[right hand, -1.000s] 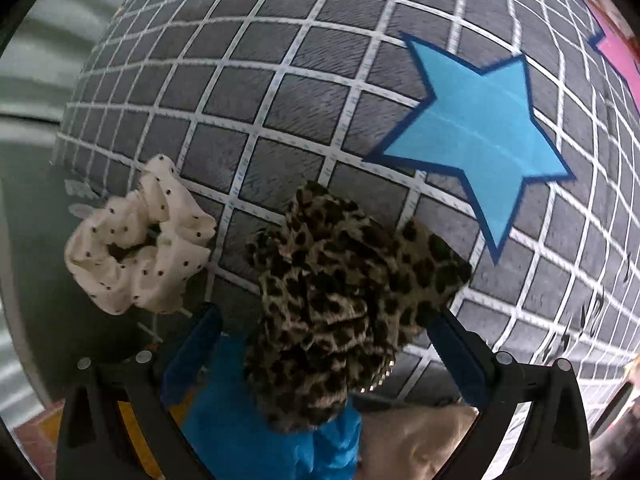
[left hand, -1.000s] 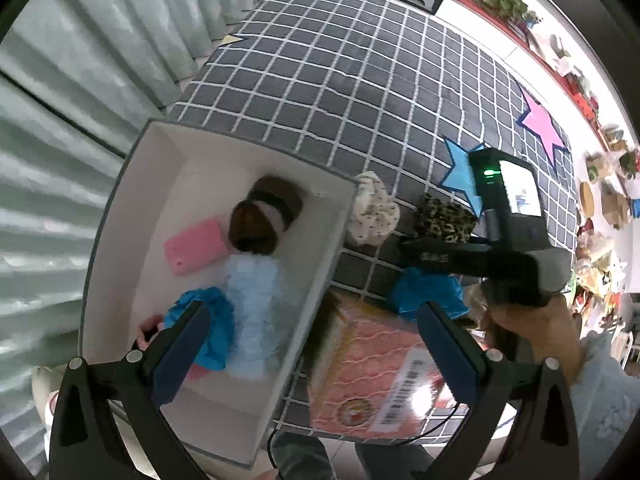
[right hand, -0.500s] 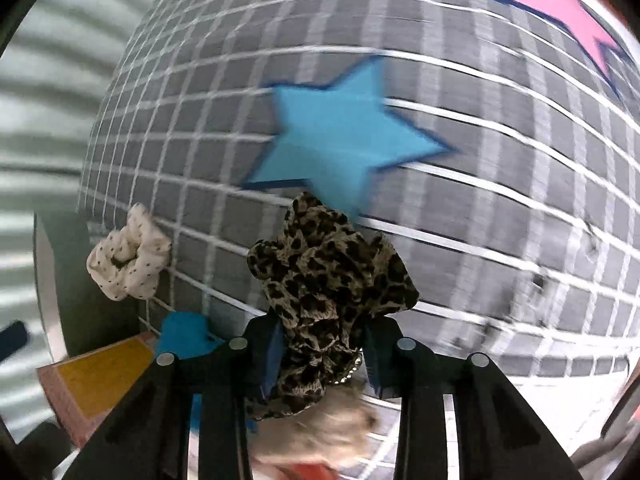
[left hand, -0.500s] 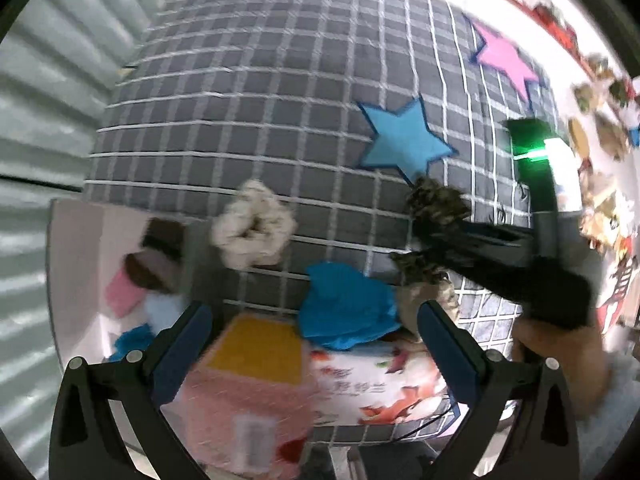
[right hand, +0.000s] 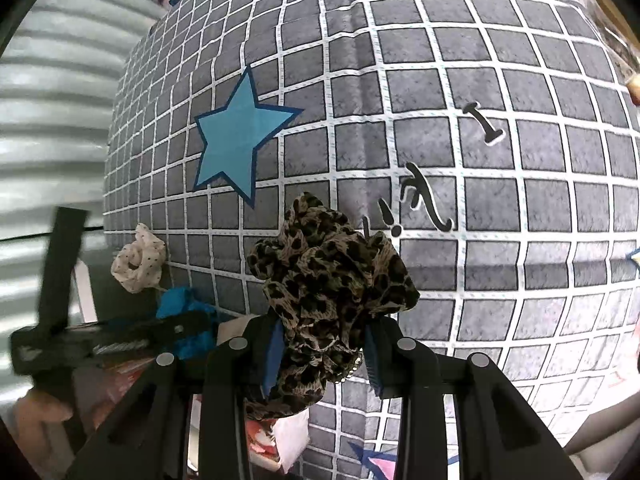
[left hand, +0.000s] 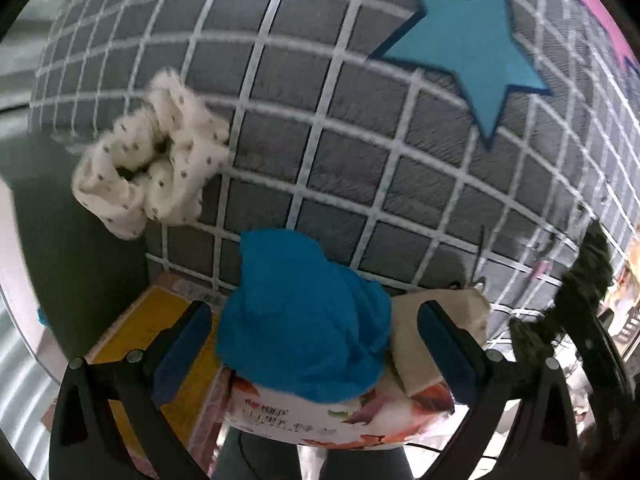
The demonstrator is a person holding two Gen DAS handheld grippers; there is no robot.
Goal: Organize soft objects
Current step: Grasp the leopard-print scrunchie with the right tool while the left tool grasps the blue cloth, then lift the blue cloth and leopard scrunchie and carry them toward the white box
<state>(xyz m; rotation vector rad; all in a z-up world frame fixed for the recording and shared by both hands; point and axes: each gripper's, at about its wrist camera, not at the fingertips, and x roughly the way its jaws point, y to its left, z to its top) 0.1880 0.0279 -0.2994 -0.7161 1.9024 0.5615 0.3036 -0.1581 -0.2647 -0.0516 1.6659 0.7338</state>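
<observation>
Black brush-like lettering (right hand: 430, 196) printed on the cloth: an "I" and some characters followed by "!!", not fully readable. Small red print on a white carton face (left hand: 288, 424) at the near edge, too blurred to read.

Right gripper (right hand: 320, 350) clamped narrowly on a leopard-print scrunchie (right hand: 328, 280): thin, gathered fabric in tan and black, bunched above the blue pads and lifted clear of the cloth. Left gripper (left hand: 316, 344) spread wide, holding nothing, blue pads either side of a crumpled blue scrunchie (left hand: 304, 320) without visibly touching it. Blue scrunchie matte, soft, heaped on top of the carton. Just beside it on the right, a beige fabric piece (left hand: 436, 332), partly hidden. Further left, a cream scrunchie with small dark dots (left hand: 152, 156), ruffled into a ring, lying at the cloth's left border against a dark grey wall of a box (left hand: 80, 248).

Yellow-topped pink box (left hand: 140, 336) next to the carton, under the left finger.

Grey bedcloth (right hand: 520, 200) with a white grid, slightly wrinkled, textured like brushed cotton; a blue star (right hand: 236, 140) with dark outline printed on it, pink stars at the edges. Pale corrugated panel (right hand: 52, 100) along the left side.
</observation>
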